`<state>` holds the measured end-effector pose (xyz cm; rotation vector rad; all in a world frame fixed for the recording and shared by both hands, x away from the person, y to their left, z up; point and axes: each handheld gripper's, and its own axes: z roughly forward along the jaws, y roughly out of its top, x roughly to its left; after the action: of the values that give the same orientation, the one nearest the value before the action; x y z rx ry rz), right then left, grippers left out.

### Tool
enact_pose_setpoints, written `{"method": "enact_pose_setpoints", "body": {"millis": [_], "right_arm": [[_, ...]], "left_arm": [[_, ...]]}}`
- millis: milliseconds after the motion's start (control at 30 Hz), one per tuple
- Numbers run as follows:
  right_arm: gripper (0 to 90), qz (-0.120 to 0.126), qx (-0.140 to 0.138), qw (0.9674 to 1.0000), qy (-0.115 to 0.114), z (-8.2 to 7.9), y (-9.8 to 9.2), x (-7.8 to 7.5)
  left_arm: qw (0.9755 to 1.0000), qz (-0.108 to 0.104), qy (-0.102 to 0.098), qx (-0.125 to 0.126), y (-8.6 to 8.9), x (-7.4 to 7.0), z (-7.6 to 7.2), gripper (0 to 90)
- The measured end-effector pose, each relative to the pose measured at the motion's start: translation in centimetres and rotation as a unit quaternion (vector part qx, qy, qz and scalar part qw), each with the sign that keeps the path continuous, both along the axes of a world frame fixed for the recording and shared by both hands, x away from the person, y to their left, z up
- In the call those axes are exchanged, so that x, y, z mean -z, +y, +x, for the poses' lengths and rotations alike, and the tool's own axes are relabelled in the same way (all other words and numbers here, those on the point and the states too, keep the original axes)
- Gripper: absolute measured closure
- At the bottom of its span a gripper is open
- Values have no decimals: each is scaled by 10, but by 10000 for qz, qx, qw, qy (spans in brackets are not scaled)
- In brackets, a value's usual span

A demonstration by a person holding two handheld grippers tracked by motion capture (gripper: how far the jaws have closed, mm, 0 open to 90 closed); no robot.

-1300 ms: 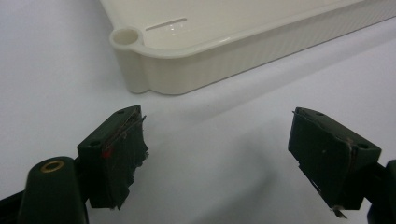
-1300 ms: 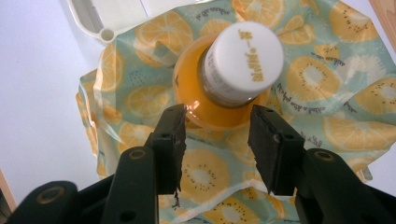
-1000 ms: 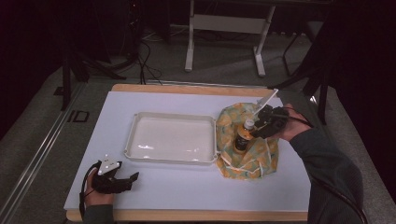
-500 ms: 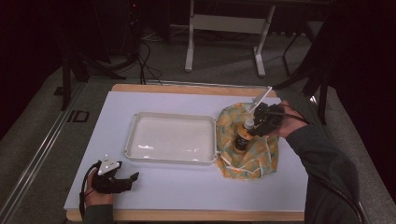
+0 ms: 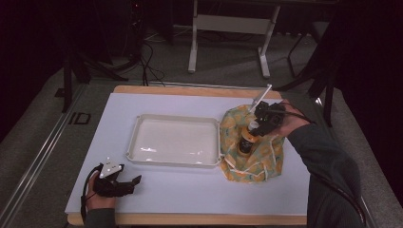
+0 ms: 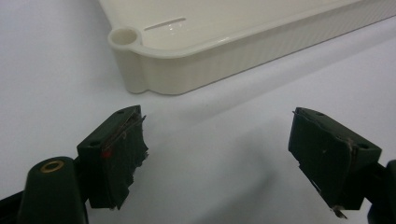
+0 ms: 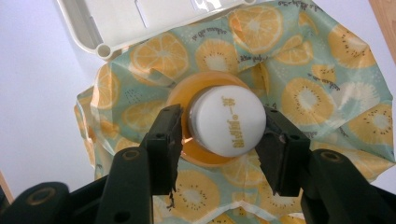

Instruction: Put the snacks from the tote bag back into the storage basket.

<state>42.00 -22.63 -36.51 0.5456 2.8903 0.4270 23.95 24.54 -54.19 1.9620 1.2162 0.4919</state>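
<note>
The right gripper (image 7: 219, 128) reaches down over a small amber bottle (image 5: 245, 141) standing on a fruit-print cloth (image 5: 271, 159) just right of the white tray (image 5: 138, 137) on the desk (image 5: 190, 190). Its jaws pinch the bottle's white cap (image 7: 229, 120) — the bottle's body is mostly hidden beneath. The jaws have just closed slightly. The left gripper (image 6: 219, 154) rests near the tray's corner, jaws spread over bare desk — the tray is cut off there.

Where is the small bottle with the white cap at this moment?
In the high view the bottle stands upright on the fruit-print cloth, at the table's right side, just right of the cream tray. The right gripper has its jaws around the cap.
</note>
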Motion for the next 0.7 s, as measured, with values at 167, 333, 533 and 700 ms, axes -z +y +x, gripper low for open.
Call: {"method": "enact_pose_setpoints", "body": {"millis": [167, 333, 533, 700], "right_arm": [[536, -25, 51, 10000, 79, 2, 2, -1], [541, -147, 49, 9997, 183, 6, 7, -1], [565, -95, 118, 9994, 326, 9, 5, -3], [578, -156, 163, 9989, 408, 11, 6, -4]], "left_arm": [[10000, 0, 2, 2, 0, 0, 0, 187], [10000, 3, -5, 6, 0, 0, 0, 187], [10000, -1, -5, 7, 0, 0, 0, 187], [10000, 8, -9, 9, 0, 0, 0, 187]]}}
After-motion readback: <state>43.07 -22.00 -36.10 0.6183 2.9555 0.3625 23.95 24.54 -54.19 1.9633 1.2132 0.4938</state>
